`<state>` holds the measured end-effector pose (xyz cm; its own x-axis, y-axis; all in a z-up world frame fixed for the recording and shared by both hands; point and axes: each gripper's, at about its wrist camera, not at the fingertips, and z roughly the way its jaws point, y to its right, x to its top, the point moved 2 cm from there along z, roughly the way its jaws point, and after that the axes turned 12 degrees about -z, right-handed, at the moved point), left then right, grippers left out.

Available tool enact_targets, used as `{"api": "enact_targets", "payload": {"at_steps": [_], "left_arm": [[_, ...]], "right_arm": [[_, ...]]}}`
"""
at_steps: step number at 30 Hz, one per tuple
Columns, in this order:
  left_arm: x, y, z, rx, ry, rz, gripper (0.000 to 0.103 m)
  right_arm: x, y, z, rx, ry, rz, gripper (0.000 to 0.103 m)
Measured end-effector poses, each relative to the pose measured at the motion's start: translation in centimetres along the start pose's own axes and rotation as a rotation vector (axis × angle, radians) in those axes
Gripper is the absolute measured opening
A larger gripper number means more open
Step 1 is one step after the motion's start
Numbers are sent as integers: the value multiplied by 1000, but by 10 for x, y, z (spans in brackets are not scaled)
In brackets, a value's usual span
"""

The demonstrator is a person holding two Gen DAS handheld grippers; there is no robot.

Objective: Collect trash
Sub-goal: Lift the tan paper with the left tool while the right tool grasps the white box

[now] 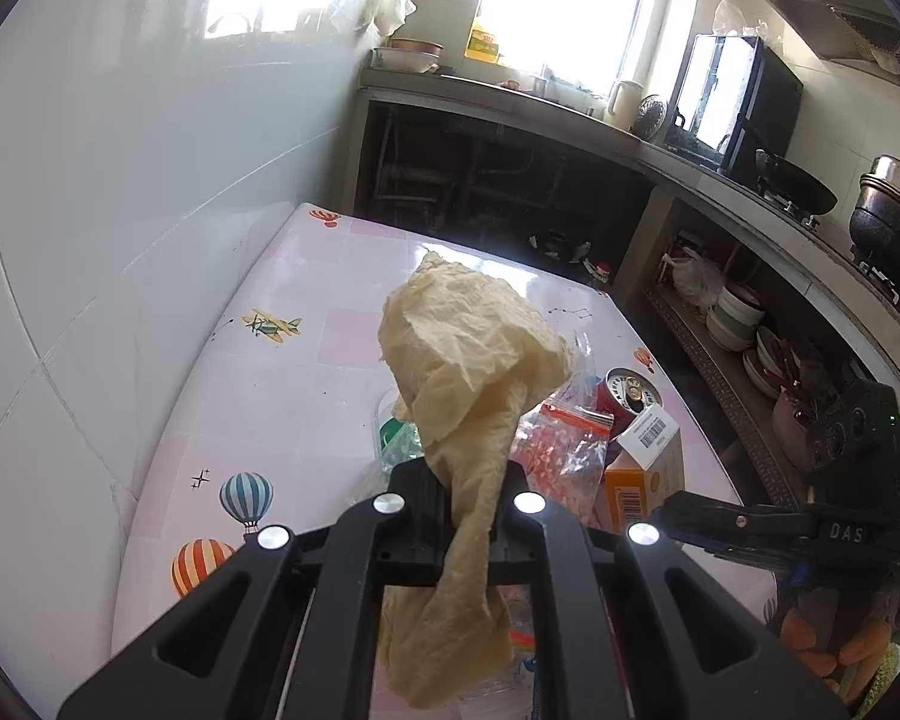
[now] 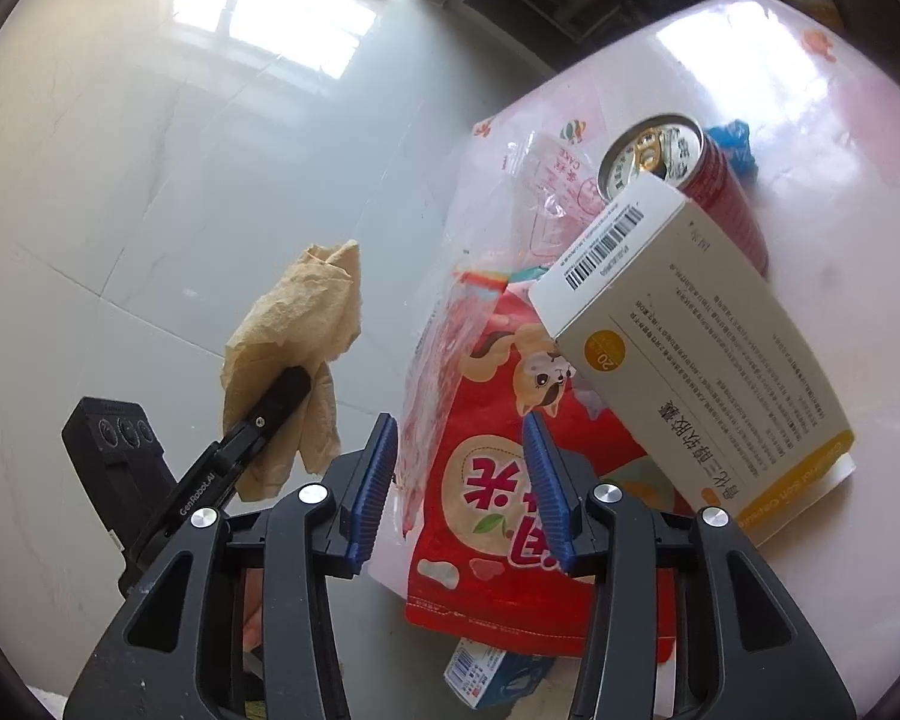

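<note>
My left gripper (image 1: 465, 480) is shut on a crumpled tan paper towel (image 1: 474, 348), held up above the pink balloon-print table (image 1: 282, 396). The right wrist view shows that left gripper (image 2: 291, 387) and the paper towel (image 2: 294, 312) to the left, off the table. My right gripper (image 2: 459, 492) stands open; its blue pads (image 2: 372, 492) flank a red snack bag (image 2: 486, 480) without pressing it. A white and orange box (image 2: 690, 330) leans on a red can (image 2: 654, 150). A clear plastic bag (image 2: 510, 210) lies beside them.
A small blue and white carton (image 2: 492, 672) lies under the snack bag's near edge, and a blue scrap (image 2: 732, 144) behind the can. A white tiled wall (image 1: 120, 210) bounds the table's left. The counter (image 1: 780, 228) with pots and shelves of bowls runs along the right.
</note>
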<state>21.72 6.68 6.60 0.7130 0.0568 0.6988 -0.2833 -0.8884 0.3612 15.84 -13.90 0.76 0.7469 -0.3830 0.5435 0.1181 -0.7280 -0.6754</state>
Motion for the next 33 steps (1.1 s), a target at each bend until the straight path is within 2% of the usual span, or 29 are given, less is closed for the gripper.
{"api": "enact_targets", "payload": {"at_steps": [4, 6, 7, 9, 12, 14, 17, 28, 33], "left_arm": [[-1, -2, -2, 7, 1, -2, 6], [-3, -3, -2, 10, -4, 1, 6], [-4, -2, -1, 11, -7, 3, 6], [-6, 1, 0, 10, -11, 9, 6], [-4, 4, 3, 9, -16, 12, 6], [-4, 5, 4, 10, -17, 6, 6], [-5, 5, 3, 16, -16, 0, 6], [-8, 0, -2, 52, -13, -17, 6], [-8, 0, -1, 51, -13, -14, 6]], "right_arm": [[0, -13, -35, -180, 80, -203, 72], [-6, -16, -50, -315, 109, -337, 85], [-10, -15, -53, -381, 109, -395, 88], [-16, -9, -52, -464, 68, -483, 93], [-21, 1, -42, -514, -6, -558, 95], [-22, 8, -41, -521, -33, -579, 95], [-25, 17, -14, -510, -67, -587, 95], [-23, 26, 12, -509, -94, -629, 94], [-21, 32, 15, -500, -99, -606, 78]]}}
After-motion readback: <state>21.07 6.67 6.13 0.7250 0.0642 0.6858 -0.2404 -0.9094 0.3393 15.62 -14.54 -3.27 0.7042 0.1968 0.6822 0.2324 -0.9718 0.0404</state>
